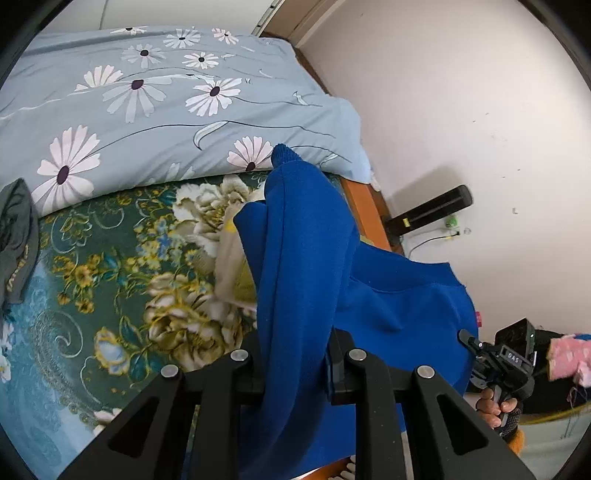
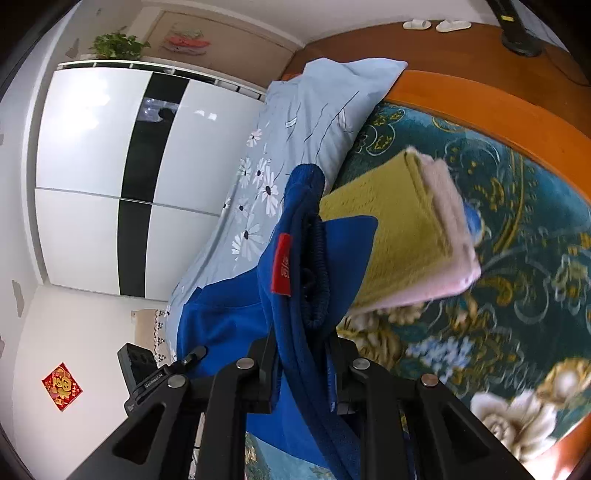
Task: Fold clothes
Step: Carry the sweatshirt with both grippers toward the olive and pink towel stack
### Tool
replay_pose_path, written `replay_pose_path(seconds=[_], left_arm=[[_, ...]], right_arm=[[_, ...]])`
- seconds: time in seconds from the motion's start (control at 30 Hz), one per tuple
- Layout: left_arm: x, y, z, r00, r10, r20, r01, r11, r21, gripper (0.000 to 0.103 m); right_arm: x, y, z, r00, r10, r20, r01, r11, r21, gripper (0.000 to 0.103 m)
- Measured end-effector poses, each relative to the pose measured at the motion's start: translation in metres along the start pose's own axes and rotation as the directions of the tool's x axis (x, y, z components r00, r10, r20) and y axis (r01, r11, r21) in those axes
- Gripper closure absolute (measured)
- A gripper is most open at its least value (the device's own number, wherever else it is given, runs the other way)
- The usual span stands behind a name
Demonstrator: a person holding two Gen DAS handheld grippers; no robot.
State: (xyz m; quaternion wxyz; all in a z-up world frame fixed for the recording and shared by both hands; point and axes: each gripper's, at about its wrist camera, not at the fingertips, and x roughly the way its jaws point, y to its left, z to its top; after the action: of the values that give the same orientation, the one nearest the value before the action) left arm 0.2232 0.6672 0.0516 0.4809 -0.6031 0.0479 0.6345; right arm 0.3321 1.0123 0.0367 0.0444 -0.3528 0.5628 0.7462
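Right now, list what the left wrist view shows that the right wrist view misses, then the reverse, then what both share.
Left wrist only: a dark grey garment on the bed and the right gripper. Right wrist only: a white wardrobe, a potted plant, white slippers and the blue garment's red label. Both: the blue garment clamped in each view's own gripper, the folded yellow stack, the daisy duvet.

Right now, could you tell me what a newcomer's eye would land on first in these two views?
The bright blue garment dominates, hanging between both grippers: the left gripper and right gripper are each shut on it, its red label facing the right camera. Behind it, a folded yellow and pink stack lies on the green floral bedspread.
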Motion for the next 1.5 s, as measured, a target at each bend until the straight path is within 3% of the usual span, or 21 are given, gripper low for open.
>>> replay_pose_path(seconds=[0.3, 0.63, 1.0, 1.33, 1.5], left_arm=[[0.066, -0.032, 0.068, 0.996, 0.073, -0.048, -0.072, 0.997, 0.018, 0.083], [0.139, -0.029, 0.119, 0.993, 0.071, -0.098, -0.069, 0.997, 0.03, 0.083], [0.207, 0.031, 0.108, 0.982, 0.066, -0.179, -0.084, 0.991, -0.099, 0.082], [0.223, 0.041, 0.106, 0.98, 0.074, -0.185, -0.096, 0.989, -0.113, 0.079], [0.216, 0.039, 0.106, 0.978, 0.094, -0.188, -0.117, 0.986, -0.117, 0.068]], right_arm=[[0.035, -0.038, 0.079, 0.999, 0.009, -0.031, -0.008, 0.999, 0.042, 0.083], [0.073, -0.078, 0.133, 0.999, -0.018, -0.046, 0.023, 0.995, 0.098, 0.083], [0.112, -0.147, 0.141, 0.993, -0.076, -0.093, 0.093, 0.975, 0.2, 0.083], [0.118, -0.168, 0.138, 0.994, -0.067, -0.086, 0.086, 0.967, 0.238, 0.083], [0.115, -0.163, 0.139, 0.992, -0.075, -0.103, 0.097, 0.969, 0.226, 0.077]])
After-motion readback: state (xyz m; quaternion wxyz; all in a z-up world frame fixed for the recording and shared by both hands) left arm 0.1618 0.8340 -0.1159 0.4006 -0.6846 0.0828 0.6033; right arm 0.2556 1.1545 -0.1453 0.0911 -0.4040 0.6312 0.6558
